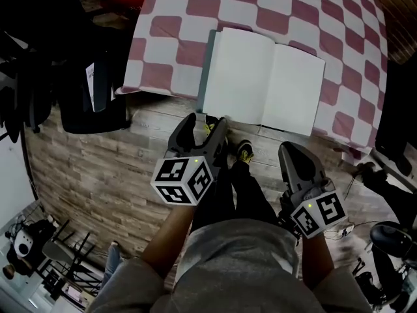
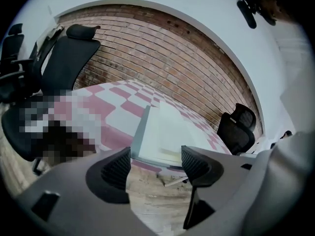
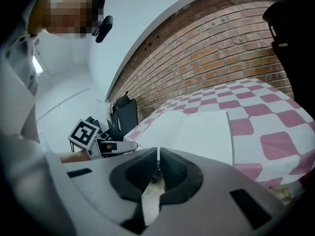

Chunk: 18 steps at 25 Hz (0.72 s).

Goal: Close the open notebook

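Notebook (image 1: 262, 82) lies open just beyond left hand-held gripper (image 1: 207, 124) — jaws apart — right hand-held gripper (image 1: 290, 154) clenched empty.

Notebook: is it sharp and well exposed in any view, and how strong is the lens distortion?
Head view: notebook sharp, pages bright and nearly featureless, some barrel bend. Left gripper view: strong fisheye, brick wall bows into an arc, dark corners, notebook soft. Right gripper view: same bowing, notebook evenly lit but slightly soft.
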{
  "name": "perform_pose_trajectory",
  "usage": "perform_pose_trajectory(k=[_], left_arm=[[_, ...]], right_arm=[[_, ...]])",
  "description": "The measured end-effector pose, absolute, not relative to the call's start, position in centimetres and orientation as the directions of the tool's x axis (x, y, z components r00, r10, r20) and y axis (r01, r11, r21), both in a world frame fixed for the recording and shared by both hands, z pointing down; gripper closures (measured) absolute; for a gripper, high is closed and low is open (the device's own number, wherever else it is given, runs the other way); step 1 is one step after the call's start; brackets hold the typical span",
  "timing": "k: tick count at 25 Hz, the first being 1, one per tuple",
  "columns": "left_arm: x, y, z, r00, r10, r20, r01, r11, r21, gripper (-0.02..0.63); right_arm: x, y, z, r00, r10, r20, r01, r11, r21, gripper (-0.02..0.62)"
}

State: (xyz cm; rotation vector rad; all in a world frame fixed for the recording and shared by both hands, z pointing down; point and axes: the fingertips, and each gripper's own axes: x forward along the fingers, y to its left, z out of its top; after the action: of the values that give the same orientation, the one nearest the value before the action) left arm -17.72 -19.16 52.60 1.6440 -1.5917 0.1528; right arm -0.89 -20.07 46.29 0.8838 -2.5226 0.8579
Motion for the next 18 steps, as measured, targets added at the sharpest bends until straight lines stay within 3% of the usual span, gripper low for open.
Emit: perform_pose_trajectory(k=[18], left_arm=[[-18.4,-20.0,56.4,0.266,-0.751,0.605,-0.798,0.181,0.575,0.284]], right_arm=[[-1.8,-20.2,49.6,-0.737,-0.422,0.528,-0.668,0.577,-0.47,0.56]])
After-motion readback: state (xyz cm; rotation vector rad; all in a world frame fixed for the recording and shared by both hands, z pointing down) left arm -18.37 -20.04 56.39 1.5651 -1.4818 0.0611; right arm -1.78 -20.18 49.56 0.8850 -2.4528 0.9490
